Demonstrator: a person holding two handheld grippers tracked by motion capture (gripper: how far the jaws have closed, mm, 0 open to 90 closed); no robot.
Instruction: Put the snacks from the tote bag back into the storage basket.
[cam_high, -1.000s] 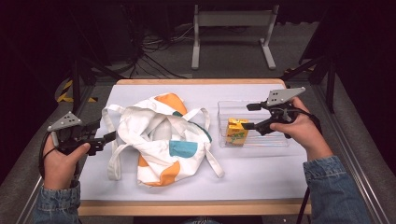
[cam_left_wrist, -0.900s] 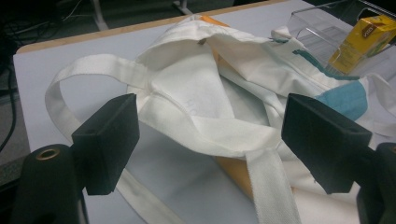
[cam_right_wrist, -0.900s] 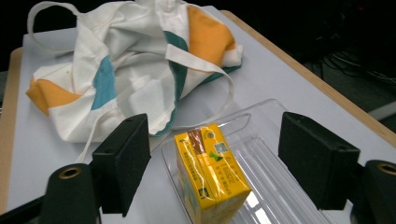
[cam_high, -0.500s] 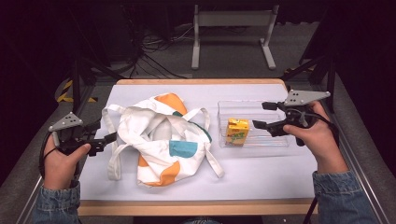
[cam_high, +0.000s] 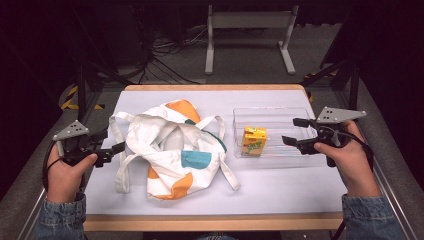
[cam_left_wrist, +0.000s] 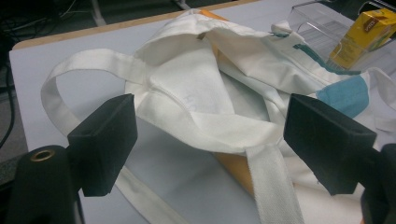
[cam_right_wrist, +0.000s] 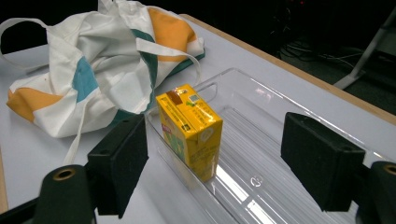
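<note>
The yellow juice carton (cam_high: 254, 141) is a small box with green print and a brown patch on its top. It stands upright, its long axis vertical, at the left end of the clear plastic tray (cam_high: 280, 114) on the right half of the white table (cam_high: 280, 185). In the right gripper view its narrow front face, with a round foil spot, turns toward the camera.

The right gripper (cam_high: 296, 132) hovers over the tray, just right of the carton, with jaws spread wide and empty.

The left gripper (cam_high: 114, 149) is at the left edge of the white tote bag (cam_high: 172, 150), which has orange and teal patches. Its jaws are also apart and grasp nothing.
</note>
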